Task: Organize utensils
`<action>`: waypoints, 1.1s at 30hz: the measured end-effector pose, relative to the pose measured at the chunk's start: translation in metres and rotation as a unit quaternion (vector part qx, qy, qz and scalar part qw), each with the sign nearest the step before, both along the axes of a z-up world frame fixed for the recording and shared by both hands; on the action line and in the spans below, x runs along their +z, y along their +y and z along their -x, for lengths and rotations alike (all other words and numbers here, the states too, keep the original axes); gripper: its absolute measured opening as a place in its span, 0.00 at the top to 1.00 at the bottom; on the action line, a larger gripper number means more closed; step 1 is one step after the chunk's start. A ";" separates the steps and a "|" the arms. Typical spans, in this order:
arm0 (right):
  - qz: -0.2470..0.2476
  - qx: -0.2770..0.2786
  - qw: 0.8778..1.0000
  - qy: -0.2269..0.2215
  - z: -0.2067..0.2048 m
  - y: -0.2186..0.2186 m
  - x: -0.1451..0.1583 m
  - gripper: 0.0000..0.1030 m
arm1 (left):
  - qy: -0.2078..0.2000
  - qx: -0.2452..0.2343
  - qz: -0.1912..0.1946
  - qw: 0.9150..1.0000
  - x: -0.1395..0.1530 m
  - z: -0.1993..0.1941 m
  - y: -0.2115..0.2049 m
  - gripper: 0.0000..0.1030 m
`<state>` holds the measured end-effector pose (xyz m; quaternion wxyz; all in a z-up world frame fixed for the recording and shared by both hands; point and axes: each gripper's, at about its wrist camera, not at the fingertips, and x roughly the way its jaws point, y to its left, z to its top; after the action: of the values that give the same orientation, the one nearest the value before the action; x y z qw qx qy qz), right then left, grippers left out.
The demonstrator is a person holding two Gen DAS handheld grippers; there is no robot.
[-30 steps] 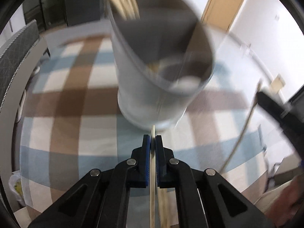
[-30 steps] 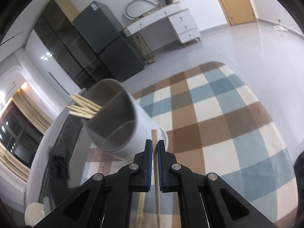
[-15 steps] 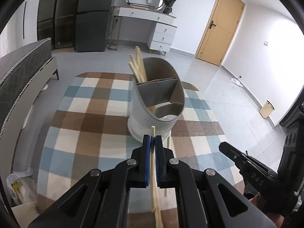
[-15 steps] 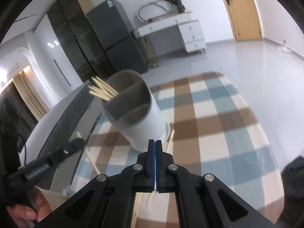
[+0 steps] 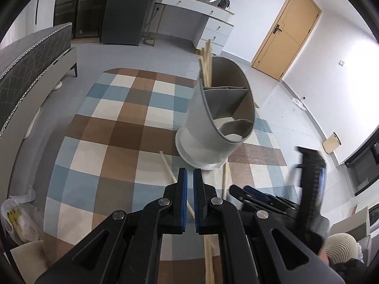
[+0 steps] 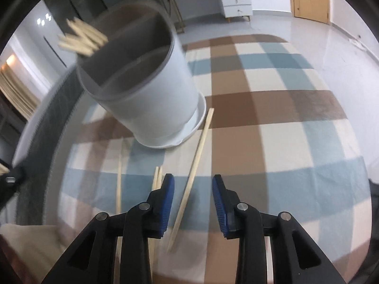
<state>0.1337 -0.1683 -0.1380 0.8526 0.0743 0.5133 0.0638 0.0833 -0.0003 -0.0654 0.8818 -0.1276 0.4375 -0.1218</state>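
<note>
Left tongs (image 5: 190,184): jaws are drawn almost together, with only a sliver of gap between the ribbed blue pads. A thin, pale wooden held stick (image 5: 167,164) is pinched in that gap. It is slanted, and its blunt tip projects ahead and to the left of the pads.

Right tongs (image 6: 193,189): jaws are found partly apart, having just been opening. A loose stick (image 6: 196,158) of the same pale, square-cut wood is seen lying flat between them. It runs diagonally from below the left pad to a point ahead and slightly right, and neither pad is pressed on it.

A holder (image 5: 203,127) is noted ahead of both tongs, well apart from the pads. It is a smooth grey-white plastic cylinder with a slanted oval rim. Inside it is parted by curved walls, and it is seated in a shallow white saucer. The far end of the loose stick is just beside that saucer. A bundle (image 5: 206,66) of like sticks is stood in the compartment farthest from the left tongs.

More sticks are recorded flat to the left of the right tongs: a pair (image 6: 157,177) just beside the left pad, and a single (image 6: 119,177) further left.

The bench is covered by a cloth (image 6: 284,142), woven-looking and checked in brown, blue and cream.
</note>
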 end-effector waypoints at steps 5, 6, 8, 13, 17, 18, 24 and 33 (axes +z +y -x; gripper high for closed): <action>0.061 0.012 0.998 0.000 -0.009 0.017 -0.016 0.75 | 0.023 0.027 0.023 0.999 -0.005 -0.009 0.022 0.99; 0.073 0.018 0.997 0.002 -0.008 0.019 -0.018 0.78 | 0.028 0.034 0.030 0.999 -0.005 -0.010 0.026 0.99; 0.103 0.041 0.994 -0.005 -0.003 0.025 -0.019 0.93 | 0.038 0.047 0.037 0.997 -0.006 -0.012 0.032 0.99; 0.108 0.085 0.990 0.012 0.023 0.025 -0.019 0.94 | 0.045 0.046 0.045 0.997 -0.005 -0.011 0.029 0.99; 0.101 0.122 0.986 0.052 0.052 0.022 -0.019 0.95 | 0.056 0.049 0.057 0.996 -0.006 -0.011 0.031 0.99; 0.097 0.133 0.985 0.062 0.061 0.021 -0.018 0.95 | 0.063 0.053 0.059 0.995 -0.007 -0.012 0.032 0.99; 0.103 0.154 0.981 0.064 0.063 0.026 -0.013 0.85 | 0.085 0.070 0.059 0.992 -0.014 -0.017 0.040 0.99; 0.098 0.128 0.986 0.031 0.006 0.038 -0.018 0.77 | 0.113 0.124 0.032 0.985 -0.036 -0.027 0.057 0.47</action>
<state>0.1276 -0.1304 -0.1556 0.8244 -0.0740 0.5483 0.1198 0.1101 0.0570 -0.1016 0.8303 -0.2218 0.5112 -0.0104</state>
